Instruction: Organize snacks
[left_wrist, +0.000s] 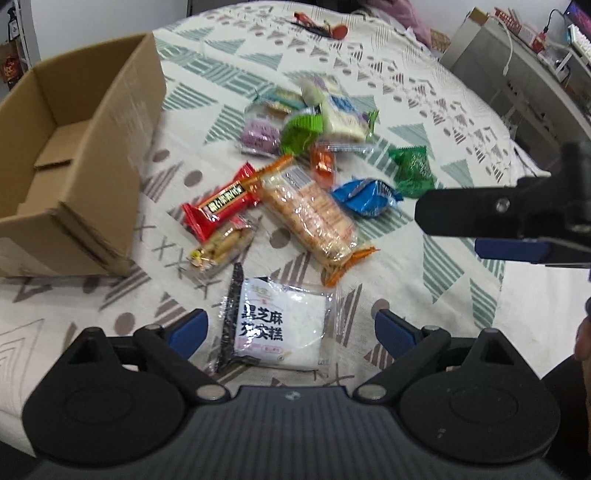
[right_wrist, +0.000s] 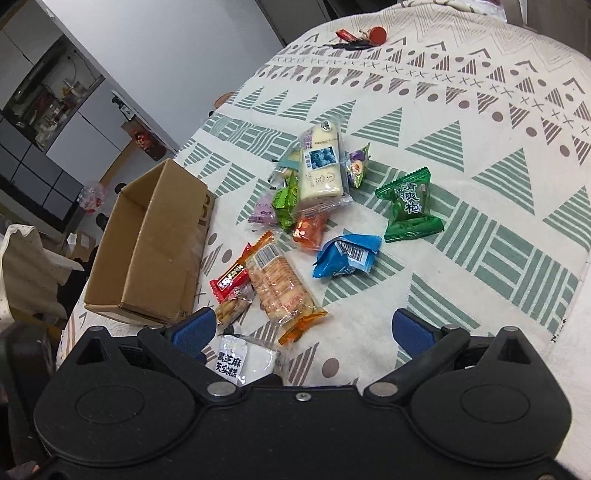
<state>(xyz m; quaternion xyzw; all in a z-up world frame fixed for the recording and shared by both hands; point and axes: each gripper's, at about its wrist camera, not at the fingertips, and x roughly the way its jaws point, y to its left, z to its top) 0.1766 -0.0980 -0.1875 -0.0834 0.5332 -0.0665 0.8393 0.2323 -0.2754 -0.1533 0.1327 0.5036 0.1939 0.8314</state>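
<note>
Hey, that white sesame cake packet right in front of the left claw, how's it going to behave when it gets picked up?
The white cake packet has glossy clear film, so it may slip against the pads. The block inside looks soft and pale, so a hard squeeze could crumble it. It lies flat and square between the open fingers of the left claw, so it probably won't roll; the loose sealed edges will likely flop.

My left gripper (left_wrist: 290, 328) hangs with jaws spread wide, holding nothing. My right gripper (right_wrist: 304, 328) is likewise wide open and empty, reaching in from the right.
</note>
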